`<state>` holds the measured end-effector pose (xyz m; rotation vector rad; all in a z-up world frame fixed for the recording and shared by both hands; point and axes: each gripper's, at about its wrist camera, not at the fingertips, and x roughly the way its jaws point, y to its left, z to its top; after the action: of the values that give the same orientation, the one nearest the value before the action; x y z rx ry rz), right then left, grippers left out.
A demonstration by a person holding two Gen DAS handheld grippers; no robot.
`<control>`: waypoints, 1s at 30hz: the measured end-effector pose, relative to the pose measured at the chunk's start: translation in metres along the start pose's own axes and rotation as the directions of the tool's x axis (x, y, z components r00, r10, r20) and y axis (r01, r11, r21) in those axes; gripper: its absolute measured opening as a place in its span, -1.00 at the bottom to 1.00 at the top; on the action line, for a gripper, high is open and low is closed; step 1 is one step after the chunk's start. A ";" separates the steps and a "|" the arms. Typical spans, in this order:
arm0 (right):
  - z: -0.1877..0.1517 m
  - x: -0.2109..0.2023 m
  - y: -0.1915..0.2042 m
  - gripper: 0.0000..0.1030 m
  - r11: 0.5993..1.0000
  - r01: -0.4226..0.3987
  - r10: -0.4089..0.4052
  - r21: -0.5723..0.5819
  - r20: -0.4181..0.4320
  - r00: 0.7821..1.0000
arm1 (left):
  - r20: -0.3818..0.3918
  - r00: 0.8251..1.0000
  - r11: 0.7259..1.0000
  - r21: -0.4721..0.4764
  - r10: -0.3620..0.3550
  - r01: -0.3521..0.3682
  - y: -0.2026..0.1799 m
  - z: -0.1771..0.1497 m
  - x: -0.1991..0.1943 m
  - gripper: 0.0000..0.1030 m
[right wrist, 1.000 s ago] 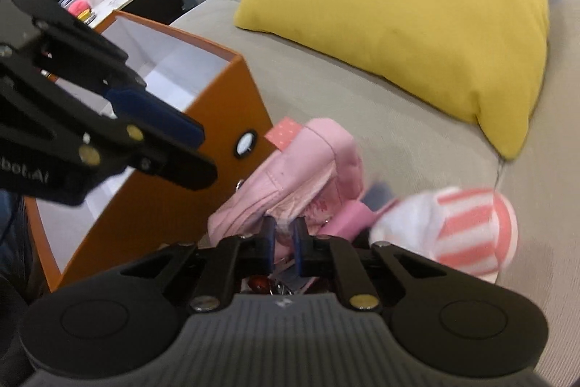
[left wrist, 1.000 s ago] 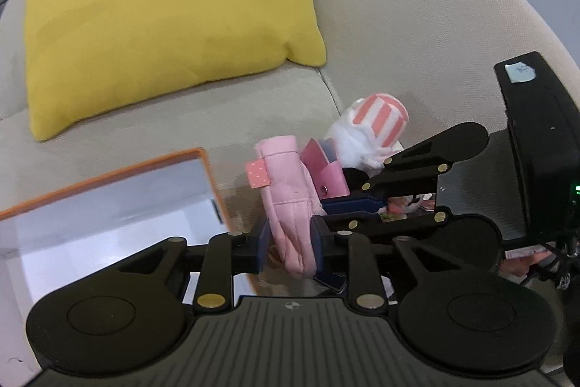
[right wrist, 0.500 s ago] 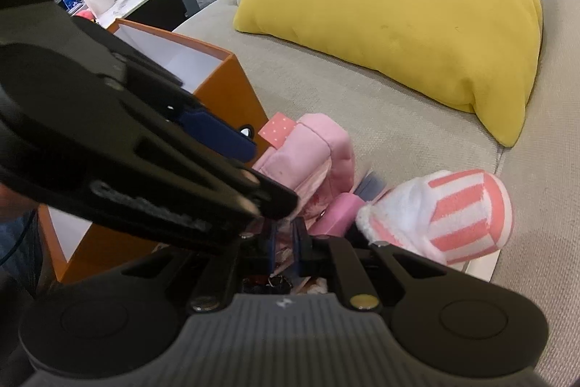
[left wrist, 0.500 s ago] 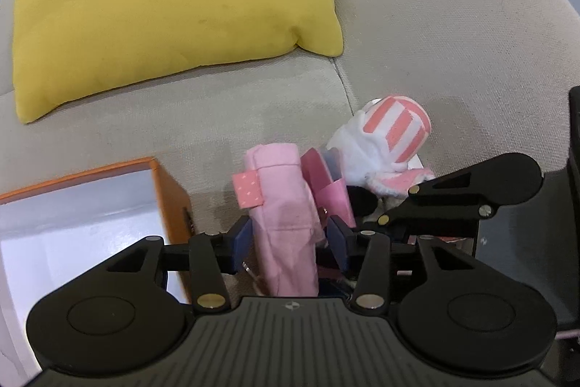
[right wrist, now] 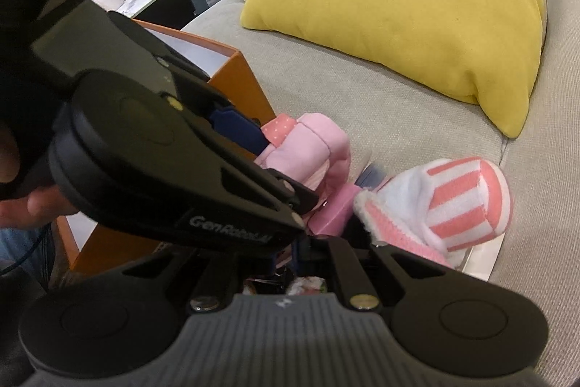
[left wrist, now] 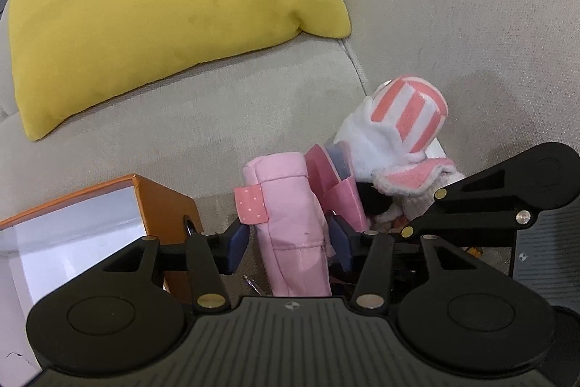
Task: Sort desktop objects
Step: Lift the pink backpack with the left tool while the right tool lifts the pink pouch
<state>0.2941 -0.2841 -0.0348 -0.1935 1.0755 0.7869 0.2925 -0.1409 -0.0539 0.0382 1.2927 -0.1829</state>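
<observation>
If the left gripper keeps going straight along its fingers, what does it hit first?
Most likely the pink folded umbrella, which stands between the open fingers of the left gripper. Beyond it lies the beige sofa seat; depth is hard to judge.

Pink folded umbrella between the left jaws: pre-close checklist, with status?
1. Pink folded fabric umbrella sits between the left gripper pads: ok.
2. Left jaws have just been opening and clear both sides; pads not pressing: ok.
3. Right gripper shut, close beside the left: not ok, crowding.
4. What the right gripper holds: cannot tell.
5. Open orange box with white lining stands just left, reachable: ok.
6. Pink-and-white striped plush slipper clear of the umbrella: ok.
</observation>
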 end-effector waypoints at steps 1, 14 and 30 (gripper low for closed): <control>0.000 -0.001 0.001 -0.95 1.000 0.003 -0.003 0.000 0.001 1.000 | -0.001 1.000 1.000 0.009 0.015 -0.015 -0.001 0.000 0.001 -0.06; 0.004 -0.010 -0.016 -0.75 0.992 0.058 -0.059 0.113 0.000 0.998 | 0.014 0.999 0.999 -0.027 -0.037 0.038 0.007 -0.004 -0.003 -0.27; 0.001 0.015 -0.046 -0.22 0.931 -0.066 0.054 0.359 0.044 0.998 | 0.035 0.995 0.985 -0.138 -0.098 0.102 0.030 -0.003 -0.005 -0.49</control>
<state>0.3284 -0.3093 -0.0573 0.1651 1.1781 0.6308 0.2927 -0.1107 -0.0524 -0.1487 1.2776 -0.1775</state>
